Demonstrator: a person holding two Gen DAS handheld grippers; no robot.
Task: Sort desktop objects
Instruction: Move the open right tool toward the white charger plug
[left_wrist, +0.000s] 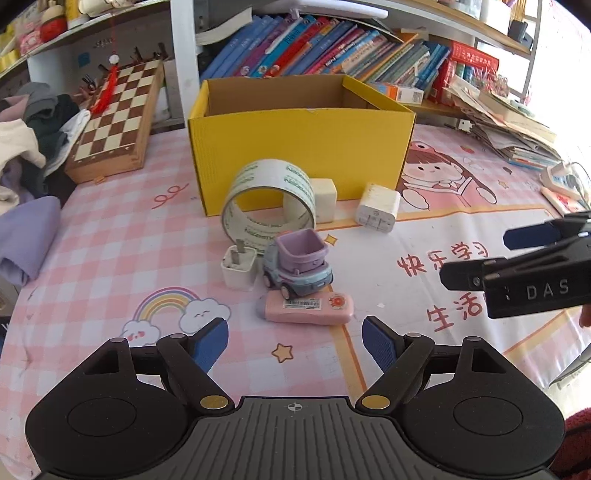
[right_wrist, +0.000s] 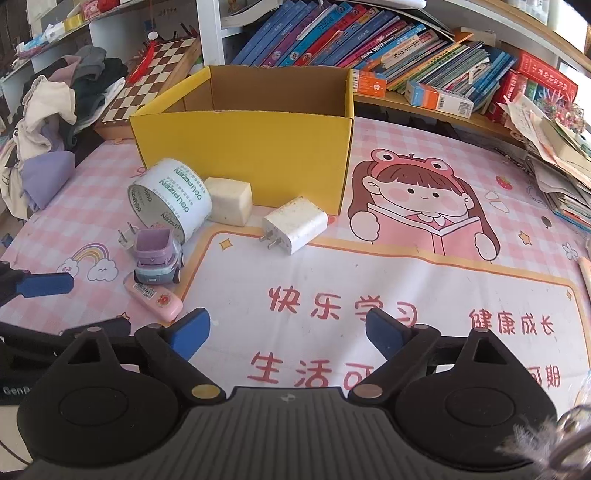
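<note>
At the bottom of the left wrist view the left gripper (left_wrist: 294, 341) stands with its blue-padded jaws spread wide and nothing between them, above a pink checked desk mat (left_wrist: 110, 258). Just beyond its tips, at frame centre, a pink eraser case (left_wrist: 308, 308) lies flat with a barcode label on top. A small purple and blue toy truck (left_wrist: 297, 267) sits directly behind it, seemingly touching its far edge. To the left of the truck a small white plug adapter (left_wrist: 239, 268) stands with its prongs up. Behind both, a roll of white tape (left_wrist: 269, 205) stands on edge, its hole facing the camera. A cream block (left_wrist: 324, 199) sits just right of the roll, against the front wall of the box, and a white charger (left_wrist: 377, 207) lies a little farther right. An open yellow cardboard box (left_wrist: 301, 147) fills the upper centre; what can be seen of its inside is bare. A chessboard case (left_wrist: 118, 118) rests at the upper left, and a row of books (left_wrist: 332, 51) fills the shelf behind. At the right edge of this view the right gripper (left_wrist: 480, 258) reaches in; in its own view the right gripper (right_wrist: 288, 330) is likewise wide open and holding nothing, over the printed red characters on the mat.
</note>
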